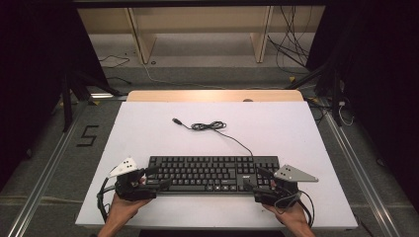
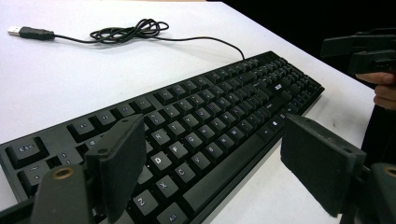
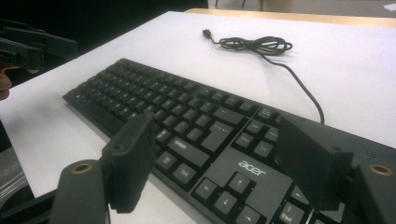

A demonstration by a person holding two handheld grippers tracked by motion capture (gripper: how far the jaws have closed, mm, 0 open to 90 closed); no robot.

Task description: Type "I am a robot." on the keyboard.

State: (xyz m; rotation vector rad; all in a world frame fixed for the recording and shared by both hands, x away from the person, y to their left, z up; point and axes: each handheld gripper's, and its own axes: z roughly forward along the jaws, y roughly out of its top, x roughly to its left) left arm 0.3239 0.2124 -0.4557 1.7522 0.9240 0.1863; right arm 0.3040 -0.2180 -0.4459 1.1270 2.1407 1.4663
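Keyboard [image 1: 212, 174] is black plastic, matt keys w/ white letters. Its cable [image 1: 212, 126] looks thin, smooth & rubbery. Table [image 1: 148, 133] top is flat, matt white, w/ a light wood edge at the back. Gripper pads [image 2: 122, 165] are dull black, a bit rough.

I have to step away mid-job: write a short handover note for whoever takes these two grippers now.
Left gripper: open, jaws straddling the near left corner of the keyboard, holding nothing.
Right gripper: open, jaws over the keyboard's right end by the arrow keys, holding nothing.
Things: the keyboard lies flat near the front of the white table. Its cable runs back to a loose coil, with the plug lying free on the table, unplugged.
Done: both grippers are lined up at the keyboard's ends.
Left: probably close both on the ends and move the keyboard. No grip has been made yet.
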